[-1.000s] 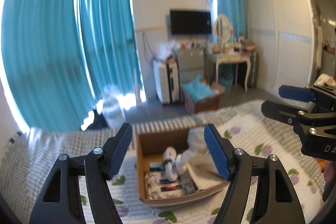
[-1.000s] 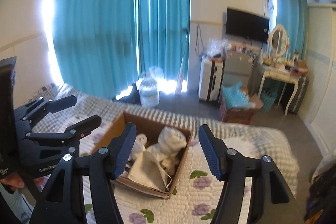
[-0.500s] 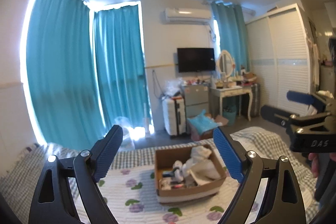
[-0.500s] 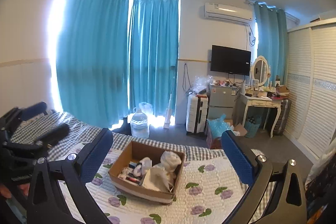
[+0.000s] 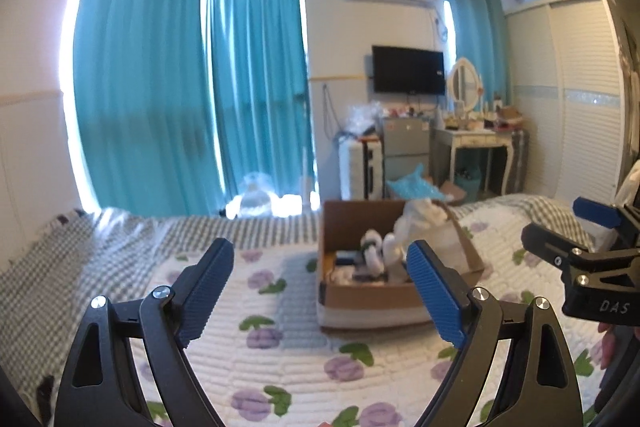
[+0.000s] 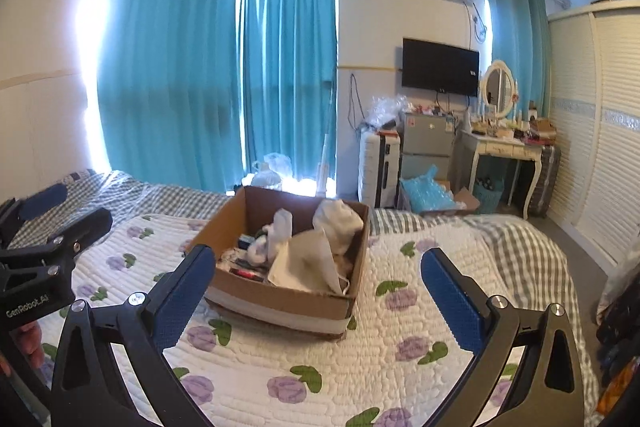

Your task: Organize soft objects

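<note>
Grippers left point(image 5: 320, 283) and right point(image 6: 316, 295) hover released, empty, before an open brown cardboard box point(image 6: 280, 301) of white soft cloths point(image 6: 338, 219) on the flower-quilted bed point(image 6: 400, 367).

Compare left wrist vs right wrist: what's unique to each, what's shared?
Left wrist only: the right gripper at its right edge, marked DAS.
Right wrist only: the left gripper at its left edge, marked GenRobot; a grey suitcase beside the dressing table.
Both: the box of soft white items on the quilt, curtains, TV; jaws open, nothing held.
</note>
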Action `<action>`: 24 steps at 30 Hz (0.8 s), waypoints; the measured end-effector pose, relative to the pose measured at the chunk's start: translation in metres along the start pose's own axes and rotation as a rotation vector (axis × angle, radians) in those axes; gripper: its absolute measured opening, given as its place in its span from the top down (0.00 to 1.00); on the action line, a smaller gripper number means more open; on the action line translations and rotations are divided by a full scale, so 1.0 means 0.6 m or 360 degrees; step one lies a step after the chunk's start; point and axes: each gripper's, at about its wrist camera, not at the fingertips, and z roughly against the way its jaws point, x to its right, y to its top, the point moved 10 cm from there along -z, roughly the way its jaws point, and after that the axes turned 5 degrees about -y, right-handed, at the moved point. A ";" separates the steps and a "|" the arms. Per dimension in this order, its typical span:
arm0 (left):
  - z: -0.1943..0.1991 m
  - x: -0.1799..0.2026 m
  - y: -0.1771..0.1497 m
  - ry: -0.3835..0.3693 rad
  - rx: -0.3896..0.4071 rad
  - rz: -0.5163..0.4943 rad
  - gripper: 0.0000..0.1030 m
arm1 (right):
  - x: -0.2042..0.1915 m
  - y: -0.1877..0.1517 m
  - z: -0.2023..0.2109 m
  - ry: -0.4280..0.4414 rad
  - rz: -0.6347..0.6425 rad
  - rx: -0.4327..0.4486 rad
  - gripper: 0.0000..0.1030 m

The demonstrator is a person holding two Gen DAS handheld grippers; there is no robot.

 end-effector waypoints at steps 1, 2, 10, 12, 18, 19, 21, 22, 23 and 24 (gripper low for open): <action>-0.001 -0.002 -0.004 0.0003 -0.0008 0.0001 0.13 | 0.001 -0.005 -0.007 -0.0001 -0.0007 -0.0014 0.00; -0.001 -0.002 -0.007 0.0001 -0.0019 -0.0004 0.13 | 0.000 -0.008 -0.011 -0.0008 -0.0009 -0.0029 0.00; 0.011 -0.006 -0.021 -0.0021 -0.0043 0.0027 0.13 | 0.006 -0.018 -0.015 -0.0039 0.0004 -0.0059 0.00; 0.011 -0.005 -0.026 -0.0023 -0.0049 0.0025 0.13 | 0.006 -0.018 -0.015 -0.0037 0.0003 -0.0060 0.00; 0.006 -0.001 -0.035 -0.0042 -0.0073 0.0016 0.13 | 0.009 -0.017 -0.013 -0.0045 -0.0001 -0.0062 0.00; 0.005 -0.001 -0.036 -0.0044 -0.0079 0.0018 0.13 | 0.009 -0.017 -0.014 -0.0047 -0.0002 -0.0065 0.00; 0.004 -0.001 -0.037 -0.0050 -0.0085 0.0024 0.13 | 0.008 -0.018 -0.014 -0.0047 -0.0003 -0.0066 0.00; 0.005 -0.002 -0.037 -0.0046 -0.0086 0.0028 0.13 | 0.008 -0.018 -0.014 -0.0048 0.0000 -0.0067 0.00; 0.004 -0.002 -0.037 -0.0050 -0.0087 0.0028 0.13 | 0.008 -0.018 -0.014 -0.0051 -0.0002 -0.0064 0.00; 0.005 -0.003 -0.037 -0.0046 -0.0088 0.0029 0.13 | 0.008 -0.018 -0.014 -0.0051 -0.0003 -0.0062 0.00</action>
